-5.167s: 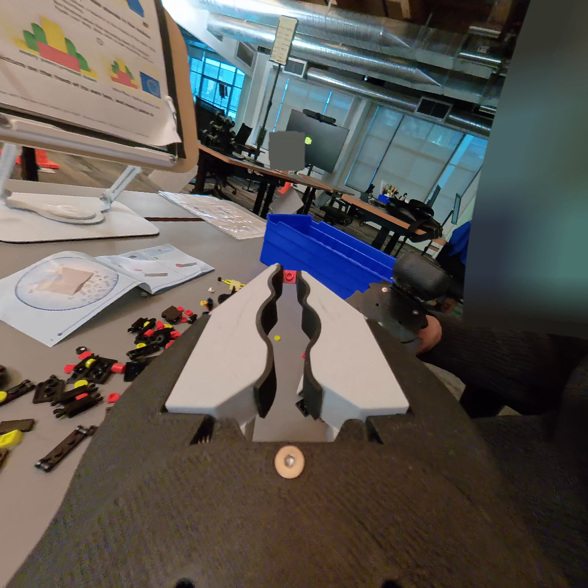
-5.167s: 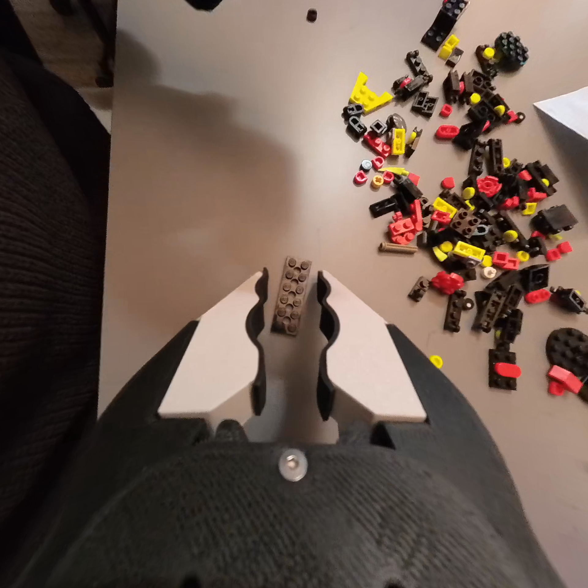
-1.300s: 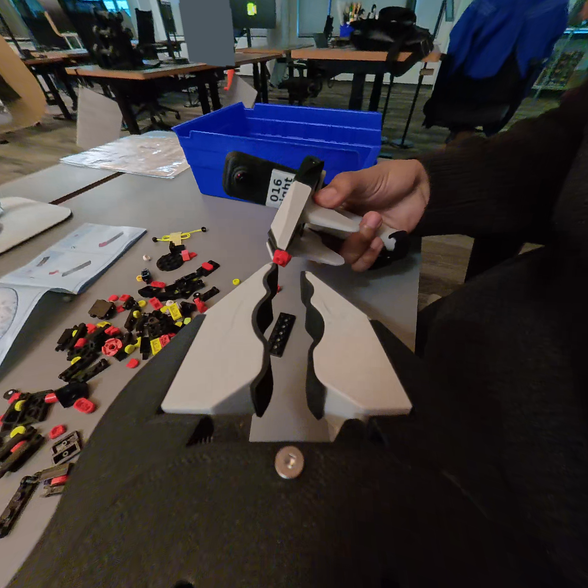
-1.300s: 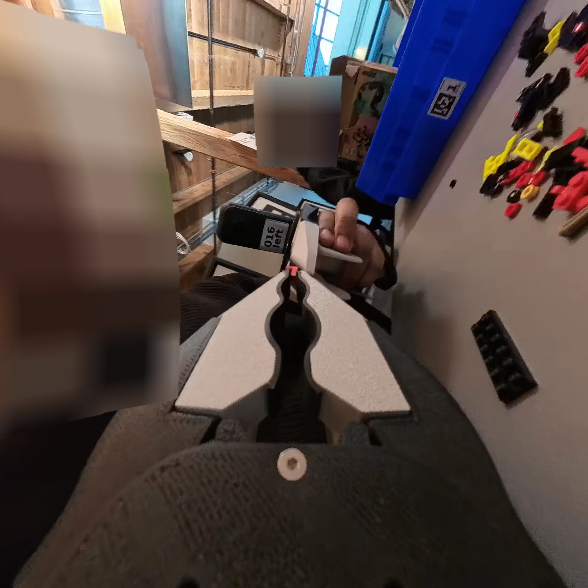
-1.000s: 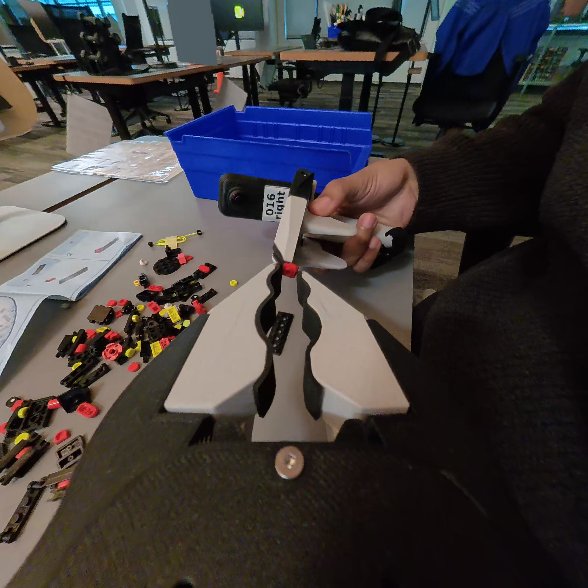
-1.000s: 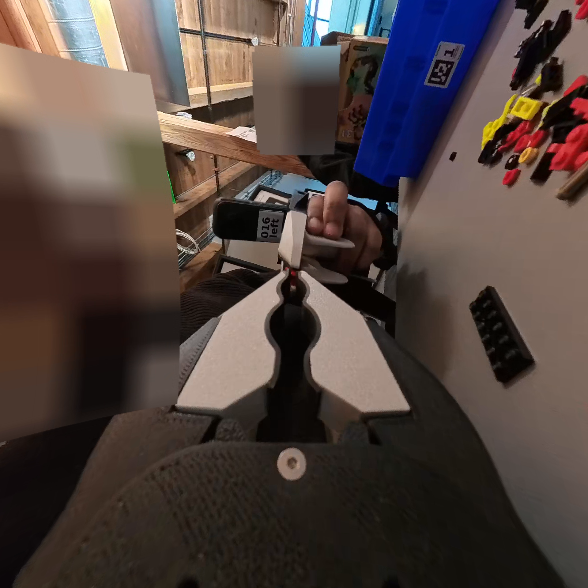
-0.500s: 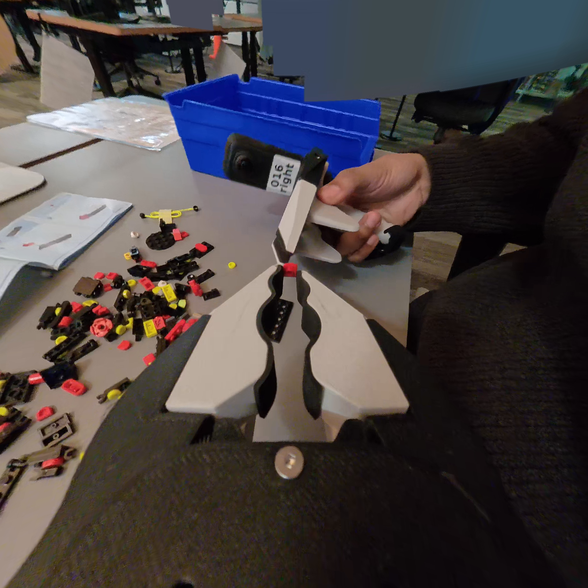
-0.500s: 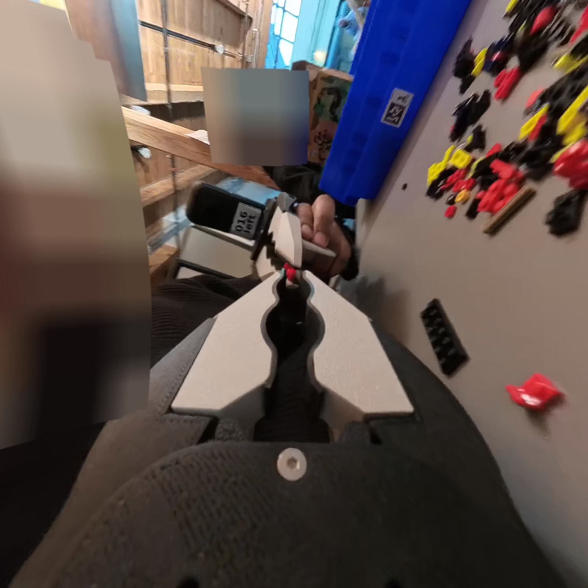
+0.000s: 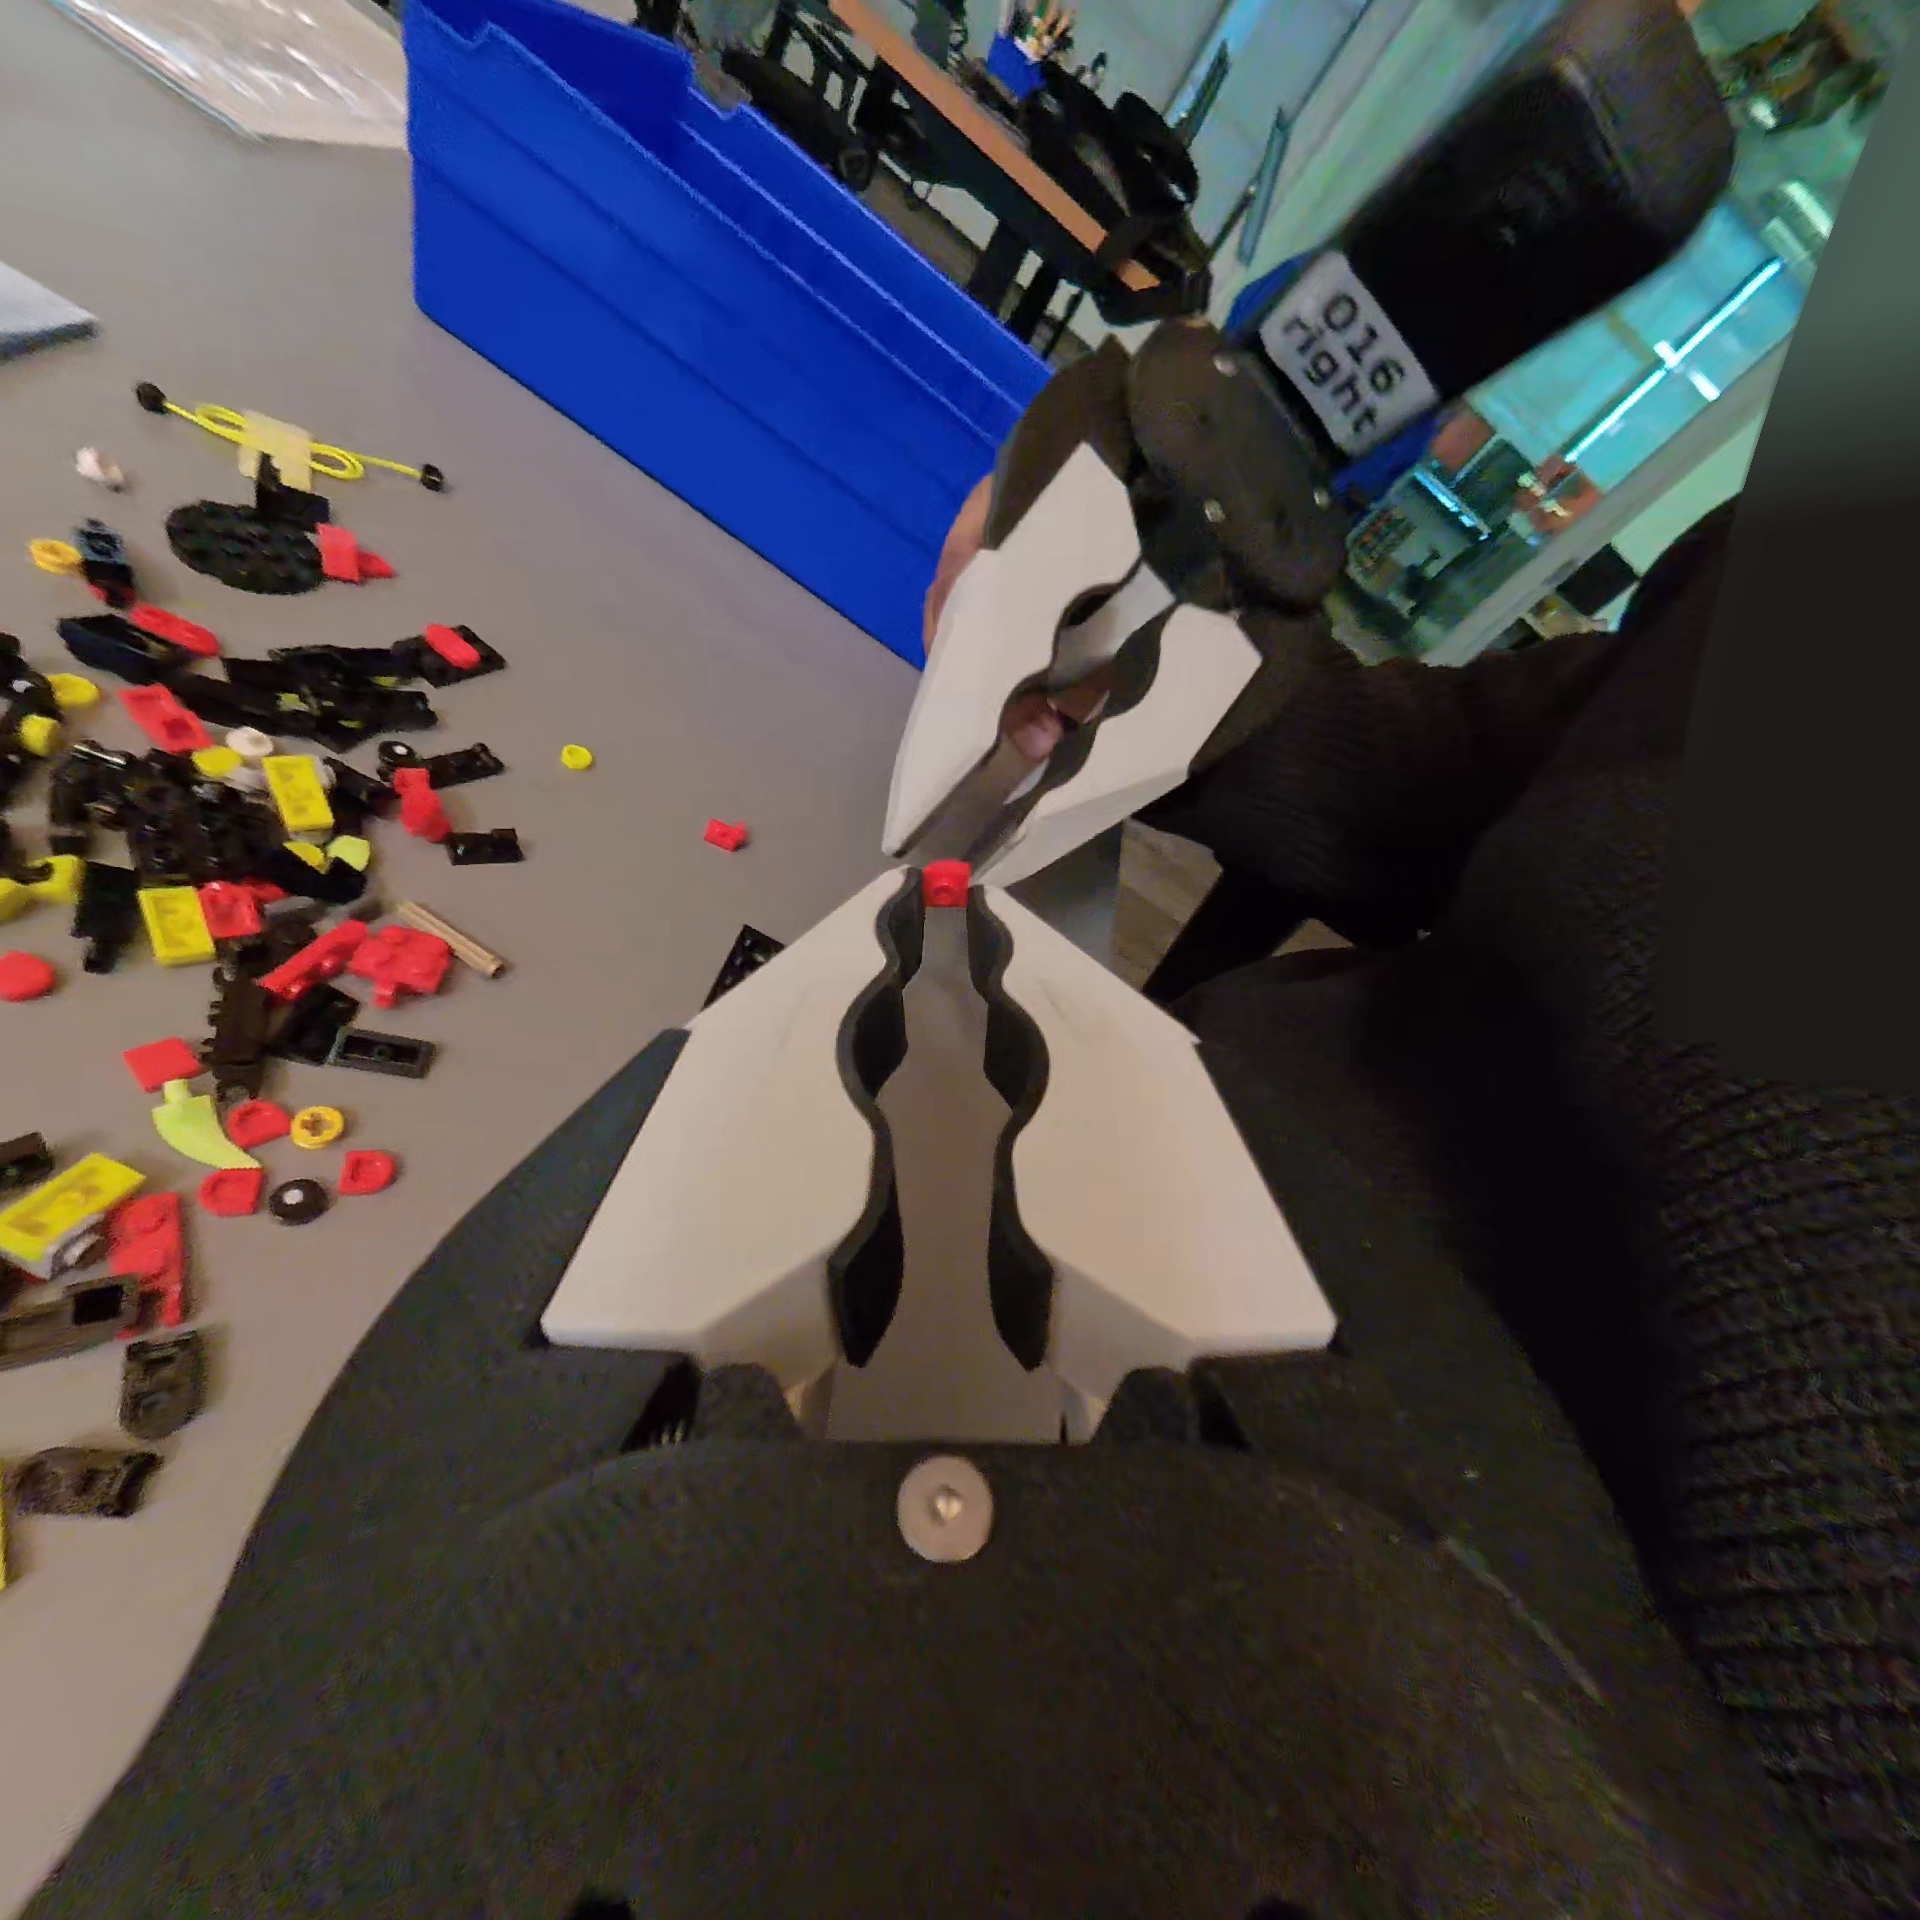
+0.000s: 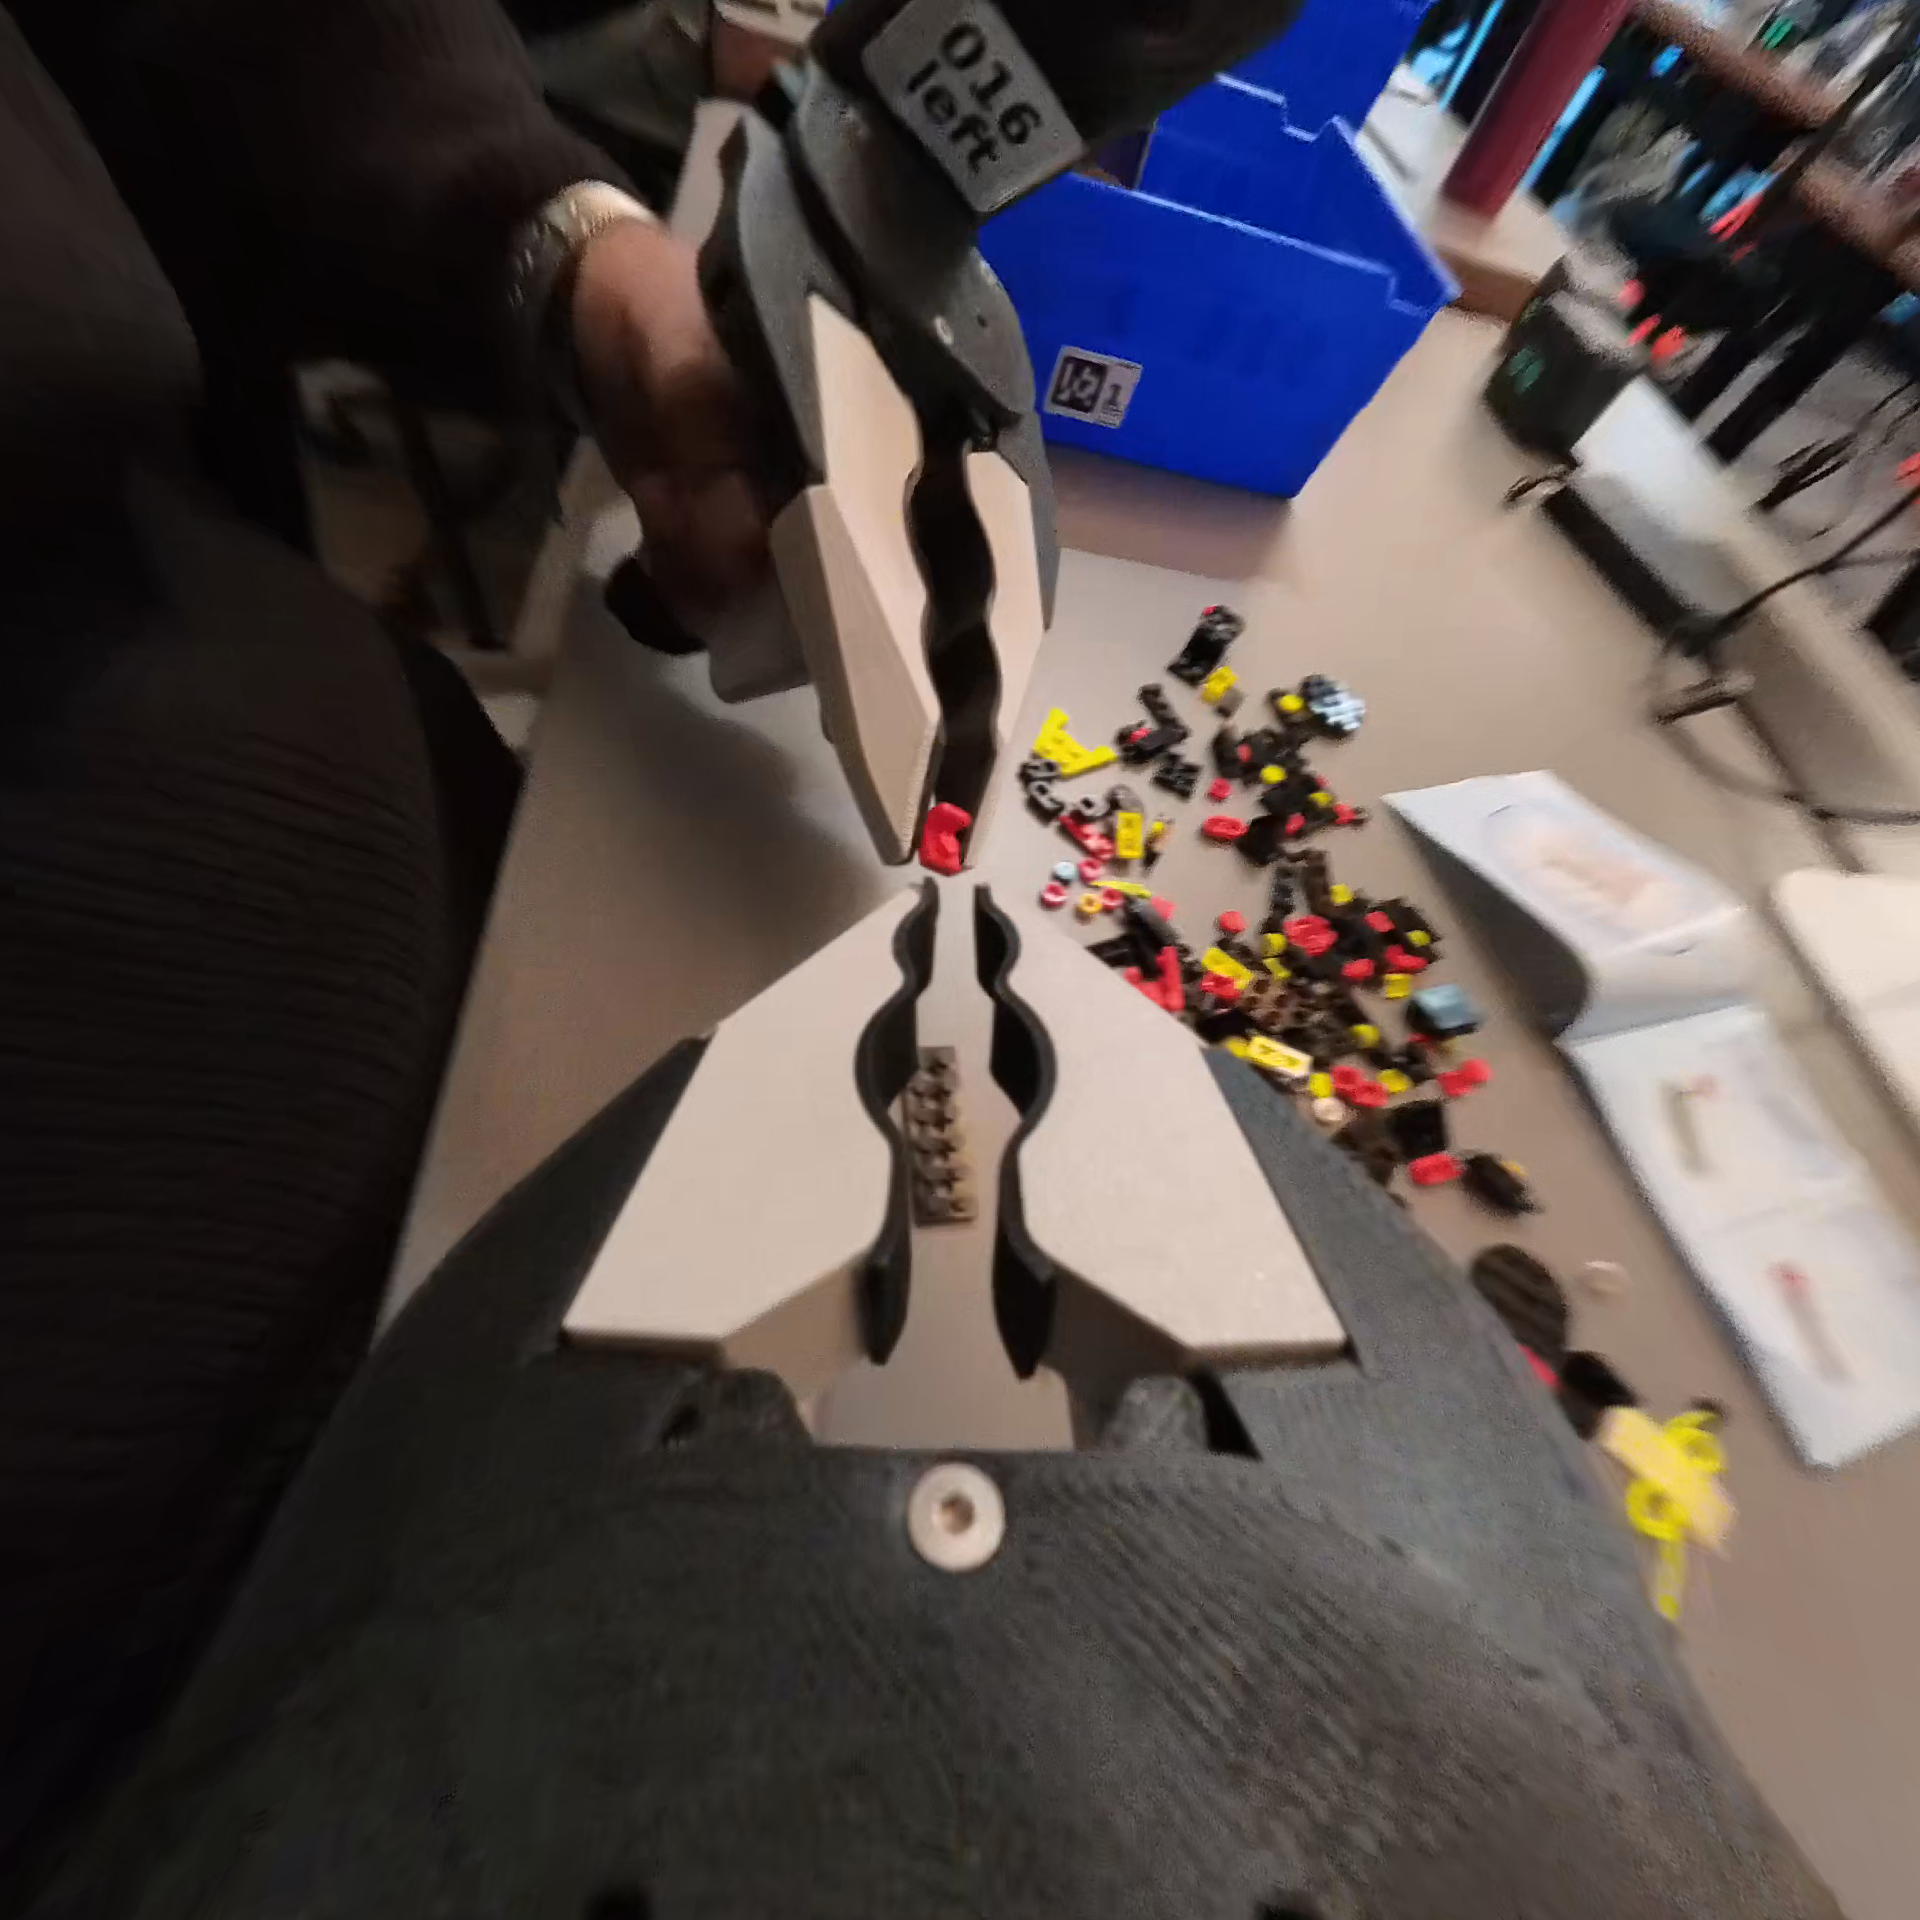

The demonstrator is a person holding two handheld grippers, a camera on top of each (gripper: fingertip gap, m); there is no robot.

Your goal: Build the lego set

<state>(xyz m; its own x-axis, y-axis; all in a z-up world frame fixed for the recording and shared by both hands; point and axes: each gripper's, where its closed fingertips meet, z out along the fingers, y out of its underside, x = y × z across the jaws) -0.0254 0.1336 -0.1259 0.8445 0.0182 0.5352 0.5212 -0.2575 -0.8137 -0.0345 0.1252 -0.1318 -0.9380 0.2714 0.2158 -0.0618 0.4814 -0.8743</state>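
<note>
Left wrist view: left gripper (image 9: pixel 943 902) jaws pinch red piece (image 9: pixel 943 886); right gripper (image 9: pixel 948 847) jaws slightly apart, empty (tip-to-tip). Seat it squarely above black plate (image 10: pixel 941 1135).

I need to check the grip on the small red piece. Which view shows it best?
The right wrist view: the red piece shows side-on, pinched at the left gripper's tips, its notched shape plain. The left wrist view shows only its studded end between that gripper's tips.
</note>
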